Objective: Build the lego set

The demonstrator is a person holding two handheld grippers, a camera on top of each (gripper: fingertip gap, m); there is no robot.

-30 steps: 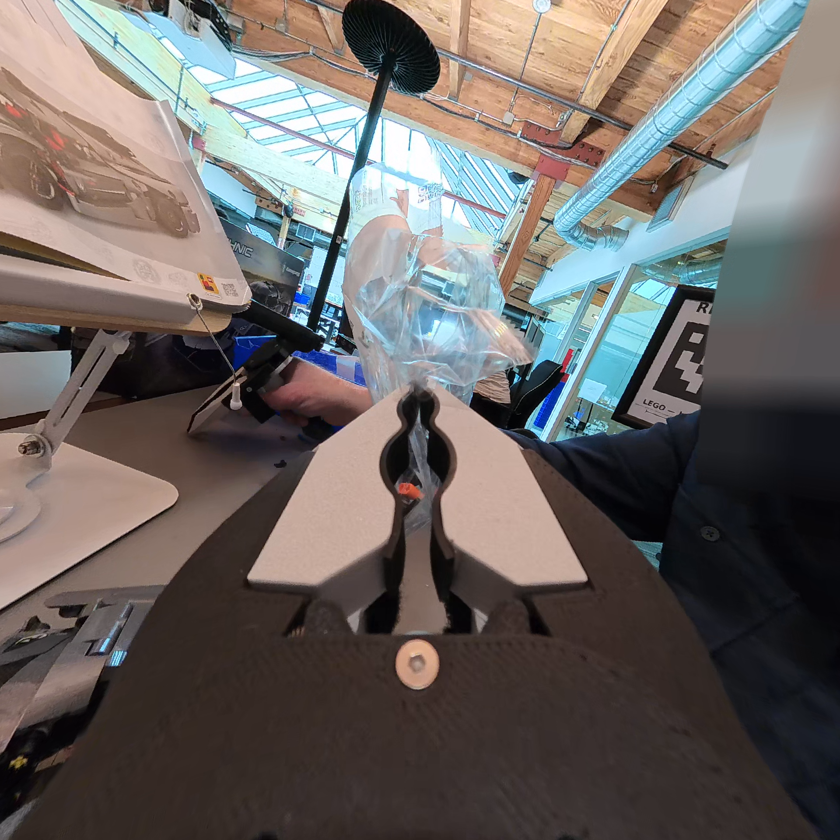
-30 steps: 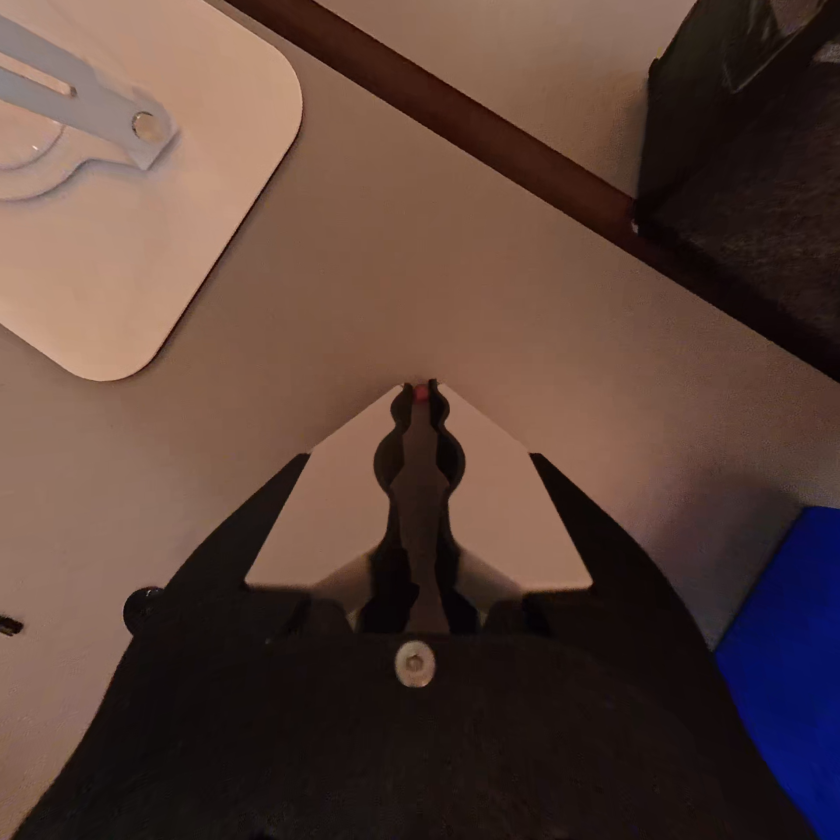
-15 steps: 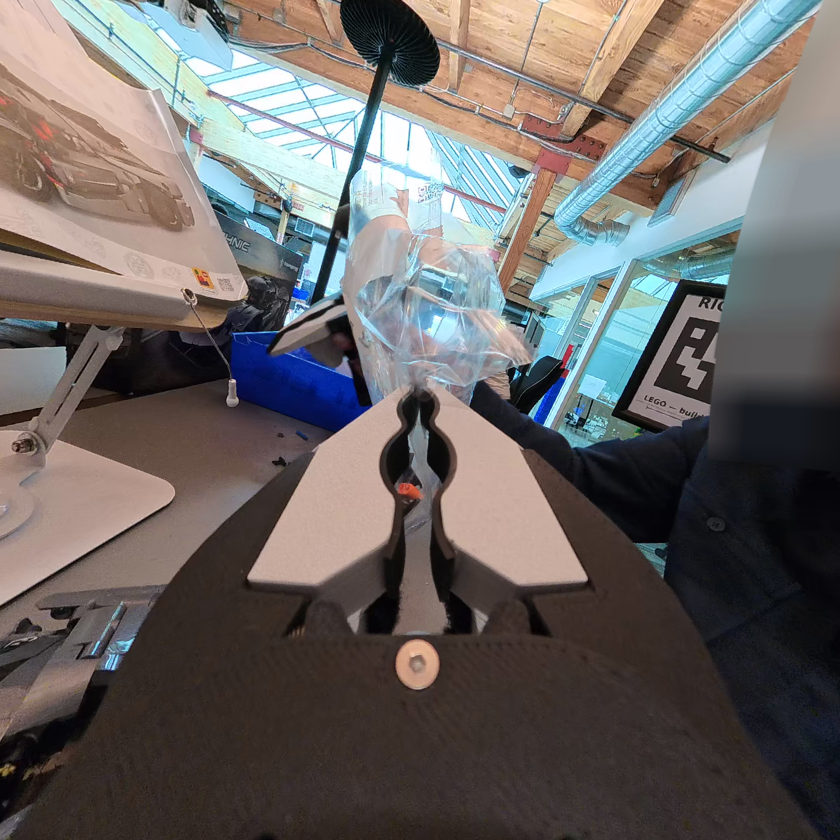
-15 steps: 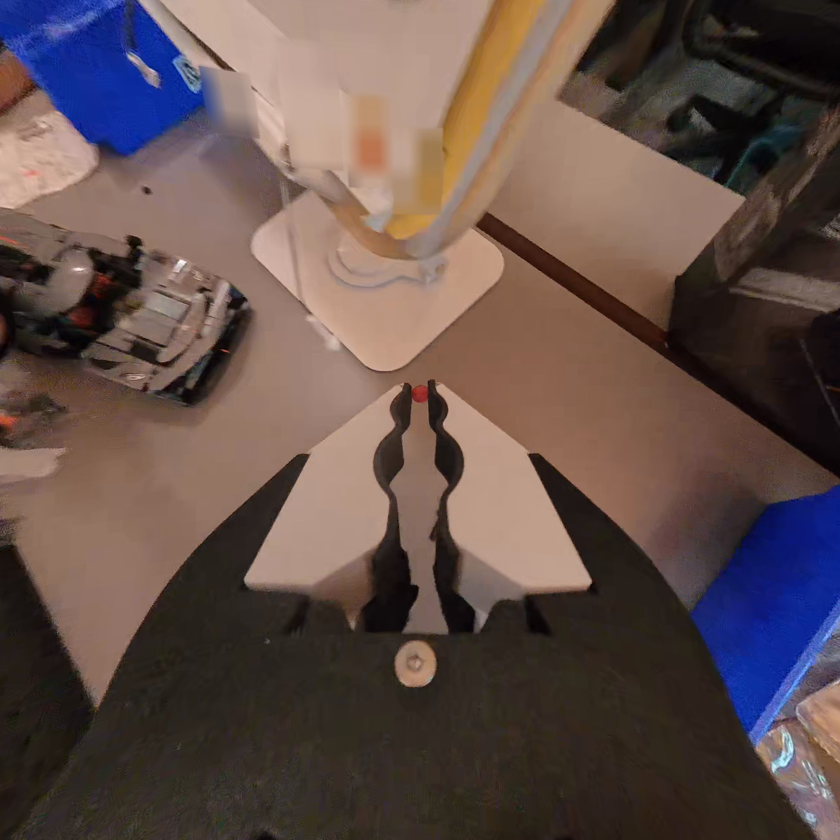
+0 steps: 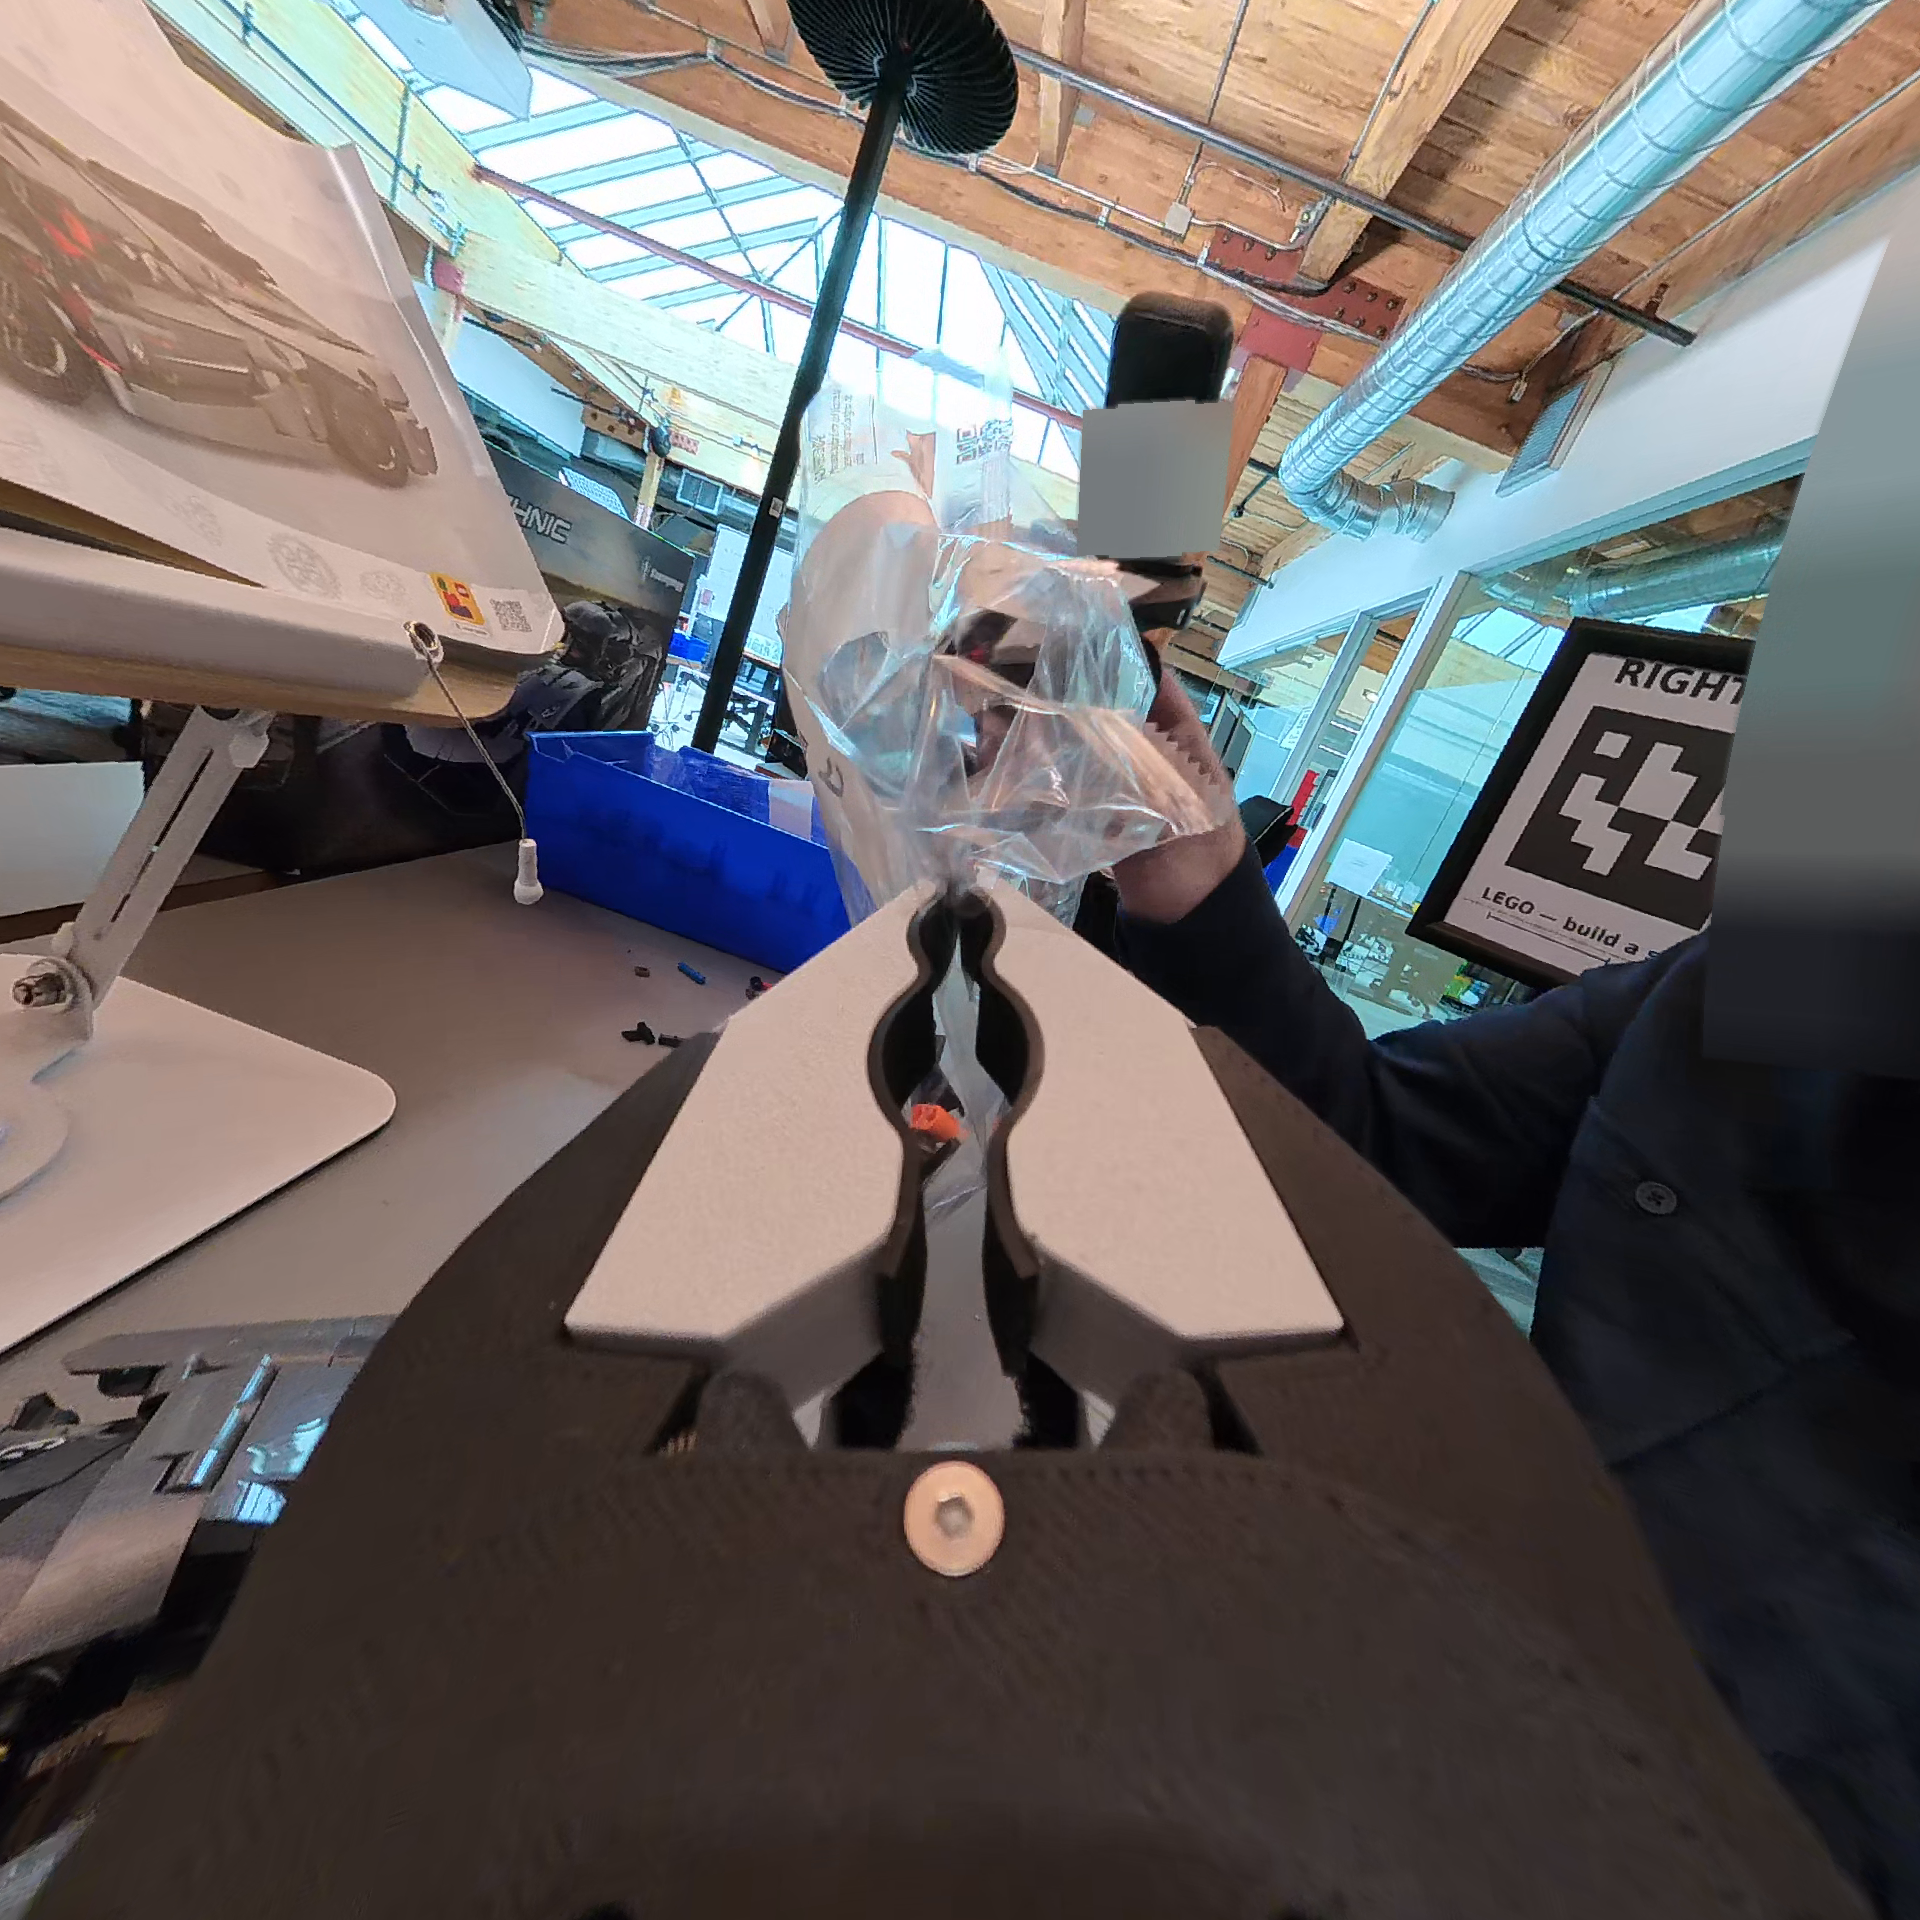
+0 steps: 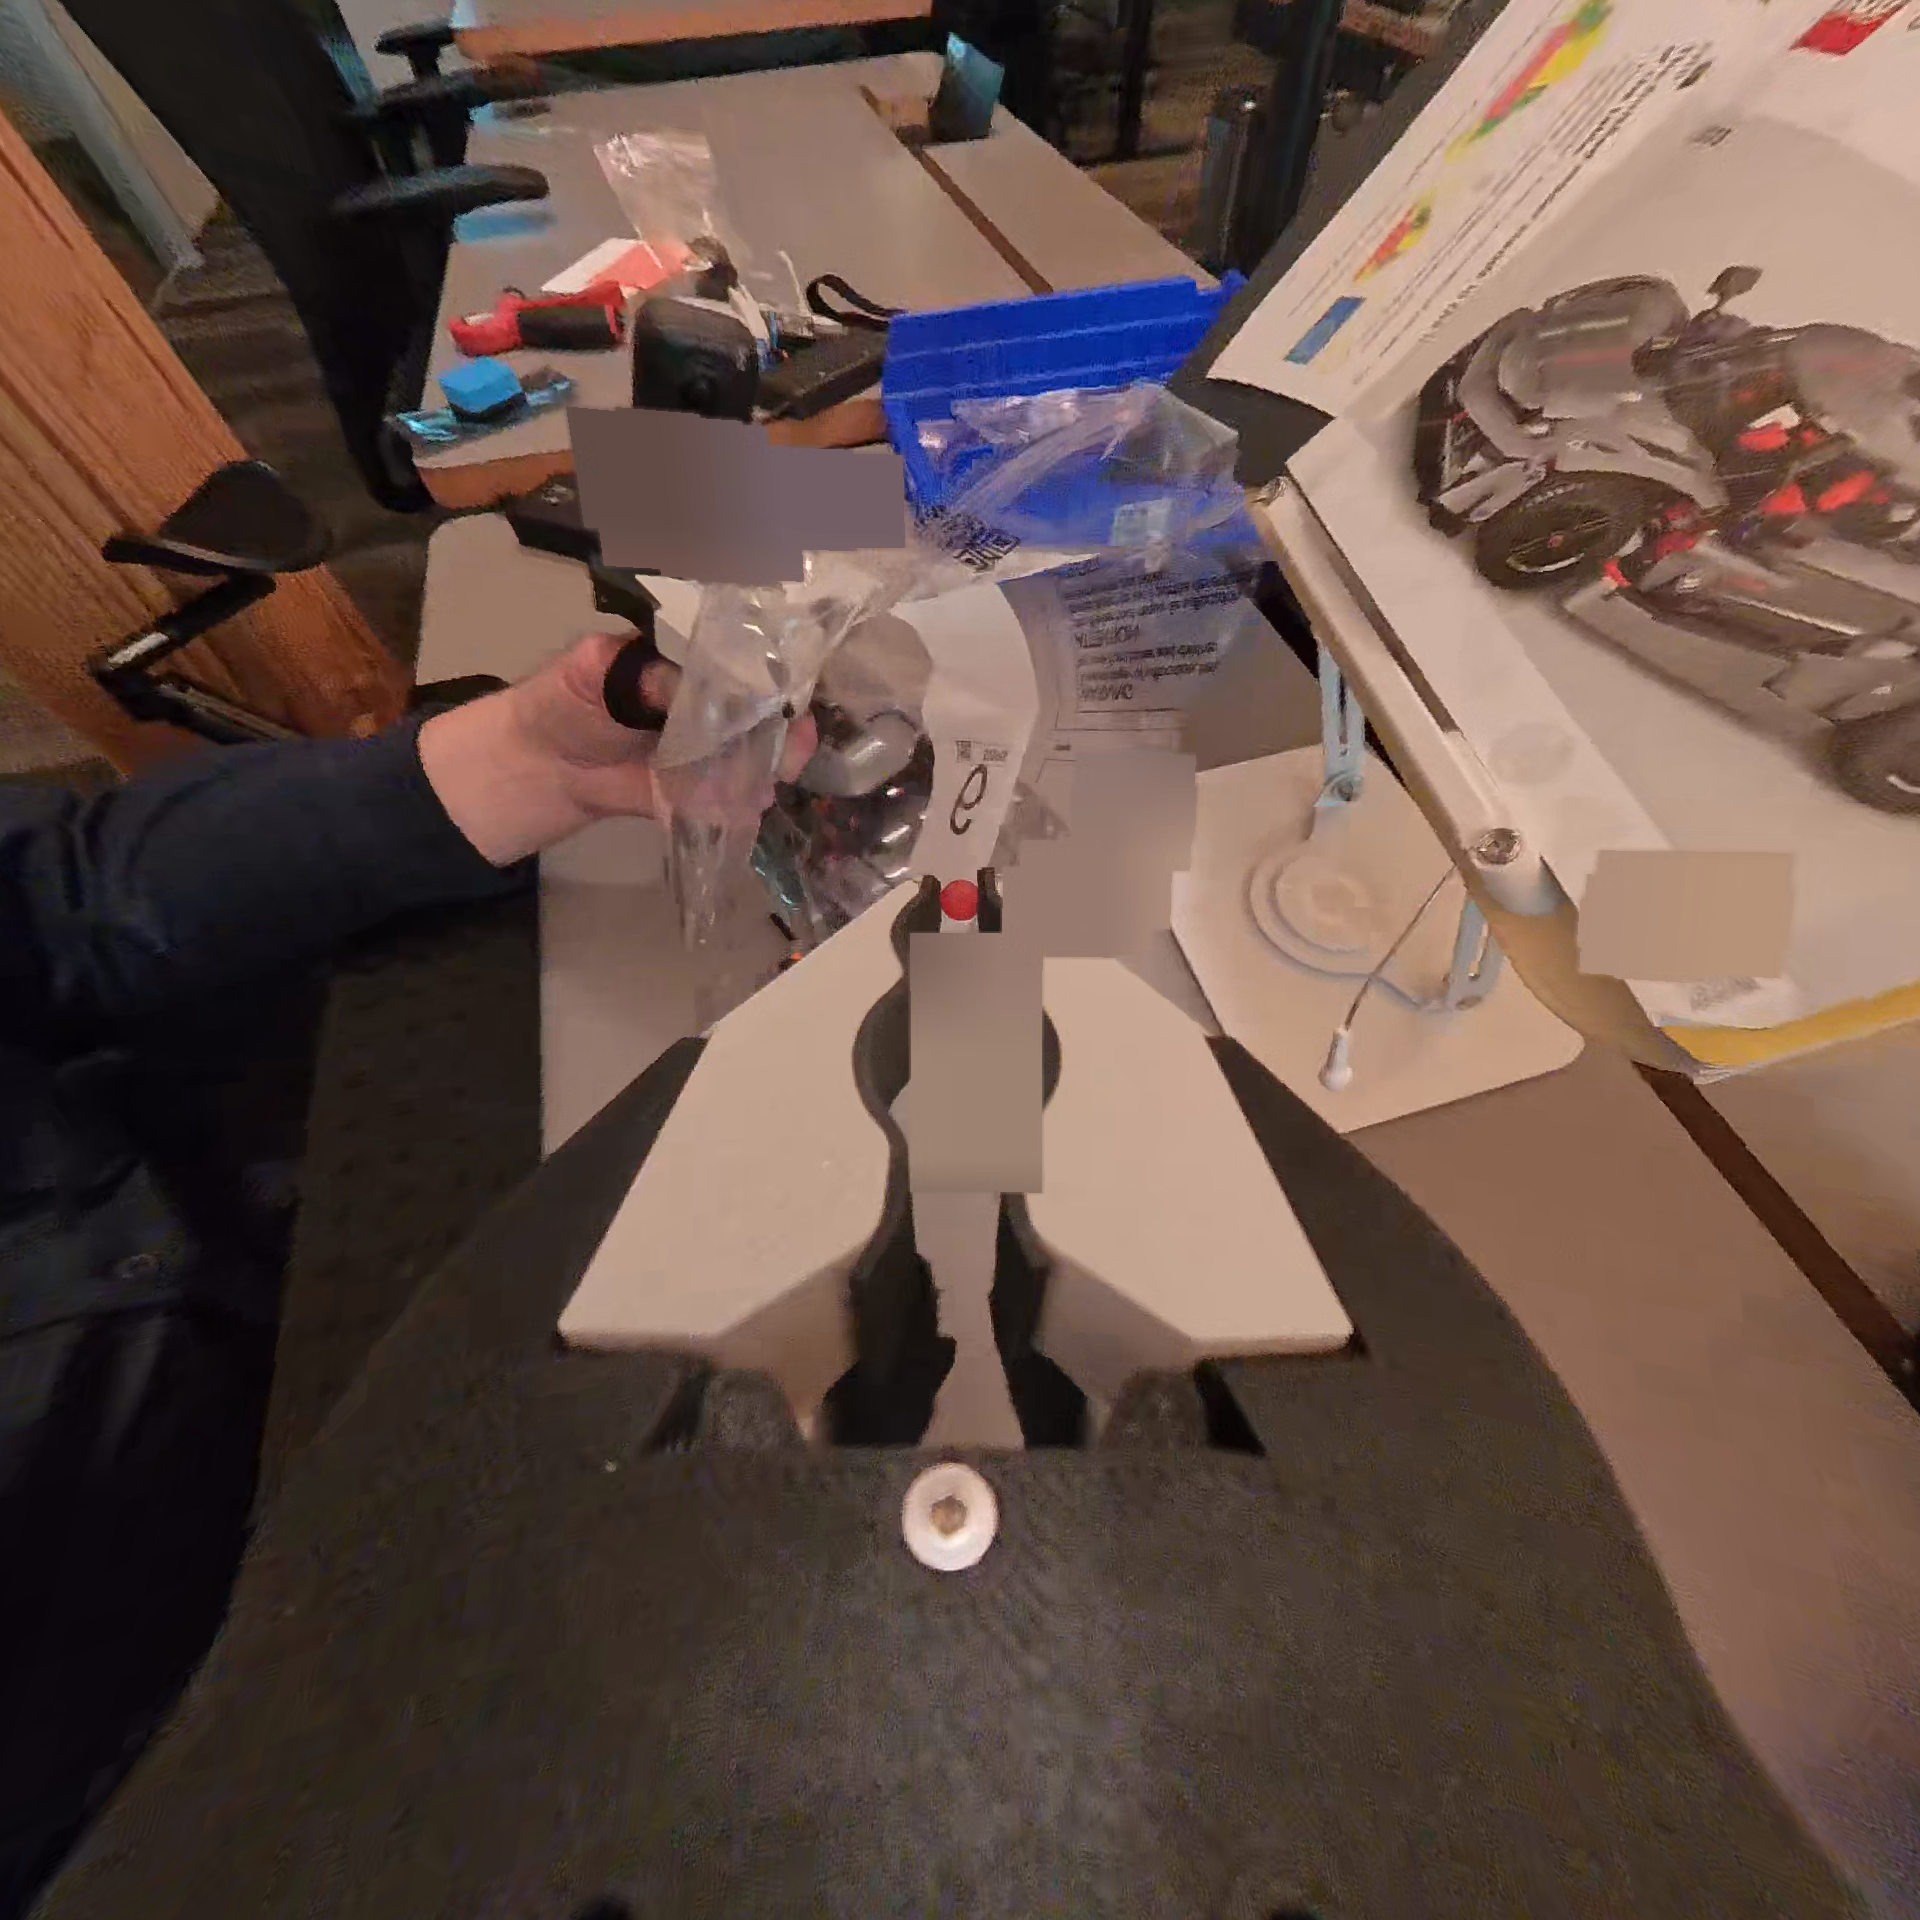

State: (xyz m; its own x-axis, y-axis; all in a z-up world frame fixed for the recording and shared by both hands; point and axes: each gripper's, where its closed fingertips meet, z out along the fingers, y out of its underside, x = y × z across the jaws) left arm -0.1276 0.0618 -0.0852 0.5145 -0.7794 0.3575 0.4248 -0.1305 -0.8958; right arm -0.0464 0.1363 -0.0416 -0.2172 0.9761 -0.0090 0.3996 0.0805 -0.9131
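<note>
A small red piece (image 6: 959, 900) sits pinched at the very tips of the right gripper (image 6: 959, 906), held in the air above the grey table (image 6: 613, 997). Just beyond it, the left gripper (image 5: 954, 904) is pressed together on the neck of a clear plastic bag (image 5: 935, 665), which stands upward from the tips, crumpled, with a small orange piece (image 5: 932, 1122) low between the fingers (the bag's upper part partly hides the hand behind it). Around them stand the white stand (image 6: 1382, 935) carrying the tilted instruction booklet (image 6: 1621, 395) on the right, a blue bin (image 6: 1049, 343) behind, and the grey model car (image 6: 862, 790) mostly hidden by the bag. Open tabletop lies nearest the right gripper.
</note>
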